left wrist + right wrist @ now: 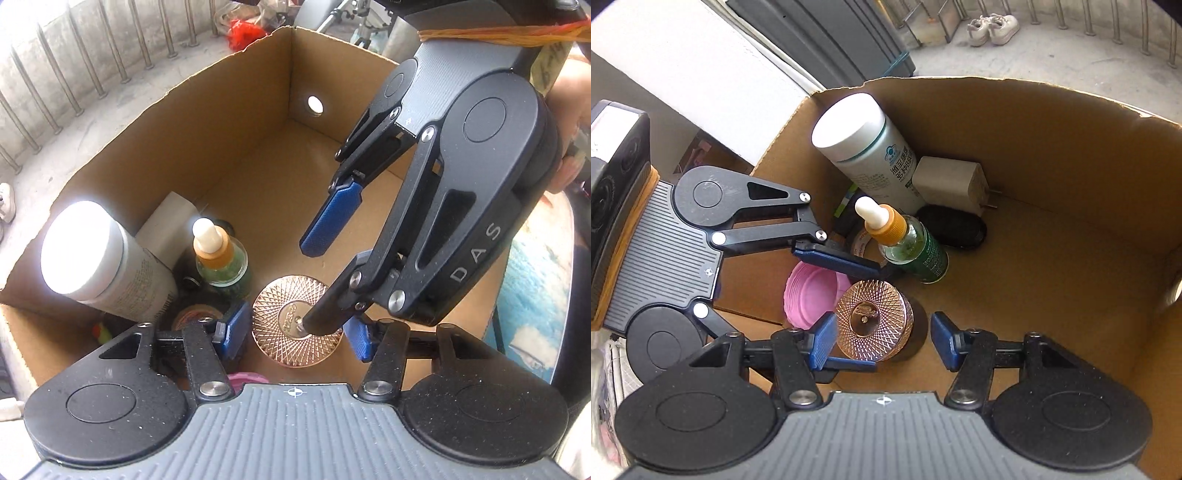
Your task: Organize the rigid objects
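A cardboard box [1034, 155] is standing open on the floor, and both grippers are reaching down into it. A tall white bottle [866, 147] is leaning against the box wall in one corner, with a white charger [951, 184] lying just beside it and a flat black object [951, 227] resting in front of the charger. A green dropper bottle [908, 245] with an orange collar is standing near the white bottle. A pink lid [812, 295] is lying on the box floor, touching a rose-gold jar [873, 319] with a patterned top. The left gripper [295, 334] is straddling this jar, its blue pads apart on either side; whether they are pressing on it cannot be told. The right gripper [879, 341] is hanging above the same jar, jaws apart, gripping nothing.
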Demonstrator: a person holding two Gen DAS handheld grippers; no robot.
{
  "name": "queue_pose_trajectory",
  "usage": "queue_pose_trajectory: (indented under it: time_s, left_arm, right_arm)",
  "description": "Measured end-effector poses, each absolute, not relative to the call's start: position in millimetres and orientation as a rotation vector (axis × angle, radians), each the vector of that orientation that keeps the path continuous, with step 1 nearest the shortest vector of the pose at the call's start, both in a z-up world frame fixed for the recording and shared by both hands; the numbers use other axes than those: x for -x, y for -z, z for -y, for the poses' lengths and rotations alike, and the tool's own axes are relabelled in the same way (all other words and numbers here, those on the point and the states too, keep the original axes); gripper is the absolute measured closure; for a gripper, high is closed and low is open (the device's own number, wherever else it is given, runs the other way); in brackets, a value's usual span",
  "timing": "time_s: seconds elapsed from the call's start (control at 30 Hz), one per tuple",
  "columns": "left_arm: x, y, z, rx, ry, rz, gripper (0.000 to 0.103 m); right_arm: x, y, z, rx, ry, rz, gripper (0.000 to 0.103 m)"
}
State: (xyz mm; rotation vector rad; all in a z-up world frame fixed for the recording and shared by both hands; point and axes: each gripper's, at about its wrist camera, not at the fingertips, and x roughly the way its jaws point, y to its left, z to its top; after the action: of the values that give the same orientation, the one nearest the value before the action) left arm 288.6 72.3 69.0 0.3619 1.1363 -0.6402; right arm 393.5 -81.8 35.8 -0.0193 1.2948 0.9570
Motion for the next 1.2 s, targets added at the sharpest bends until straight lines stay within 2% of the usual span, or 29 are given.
queue_pose_trajectory:
  time_s: [0.17, 0.33, 0.4, 0.47, 0.5, 0.57, 0.7, 0.73, 0.83, 0.87, 0.9, 1.0, 1.2]
  left_arm:
    - [-289, -72, -77, -0.305, 0.593, -1.145, 0.061]
    - [-260, -106, -91, -0.241, 0.533, -1.042, 0.058]
    - [-242, -128, -100, -0.166, 0.586, -0.968, 0.053]
    - [-224, -143, -106, -0.069, 0.725, -0.889, 0.033]
    - [-223, -146, -107, -0.036, 0.787, -0.869, 0.030]
    - [-218, -142, -94, -0.060, 0.823, -0.870, 0.027]
    - [-229, -109, -73, -0.176, 0.807, -0.993, 0.027]
    - [-234, -101, -70, -0.199, 0.800, -1.023, 0.030]
    - [-240, -82, -64, -0.265, 0.769, -1.102, 0.052]
    - [-234, -82, -61, -0.330, 0.738, -1.065, 0.071]
    - [-232, -81, -53, -0.417, 0.701, -1.023, 0.083]
    - [-223, -78, -36, -0.527, 0.677, -0.987, 0.087]
    - [-215, -74, -25, -0.606, 0.687, -1.019, 0.087]
  right_arm:
    - [-393, -37, 90, -0.045, -0.958, -1.280, 0.044]
    - [-381, -65, 108, -0.045, -0.972, -1.179, 0.044]
    - [-366, -88, 121, -0.003, -1.002, -1.082, 0.044]
    - [-346, -111, 136, 0.049, -1.052, -0.982, 0.042]
    - [-338, -120, 142, 0.053, -1.093, -0.947, 0.040]
    - [-323, -128, 155, 0.075, -1.163, -0.913, 0.034]
    - [-299, -117, 161, 0.209, -1.134, -0.868, 0.032]
    - [-297, -113, 162, 0.237, -1.123, -0.871, 0.031]
    - [-290, -89, 162, 0.303, -1.091, -0.907, 0.032]
    - [-289, -86, 161, 0.322, -1.075, -0.917, 0.033]
    - [-286, -78, 158, 0.362, -1.033, -0.938, 0.035]
    - [-276, -72, 148, 0.481, -0.922, -0.938, 0.045]
    - [-276, -65, 141, 0.427, -0.905, -1.000, 0.047]
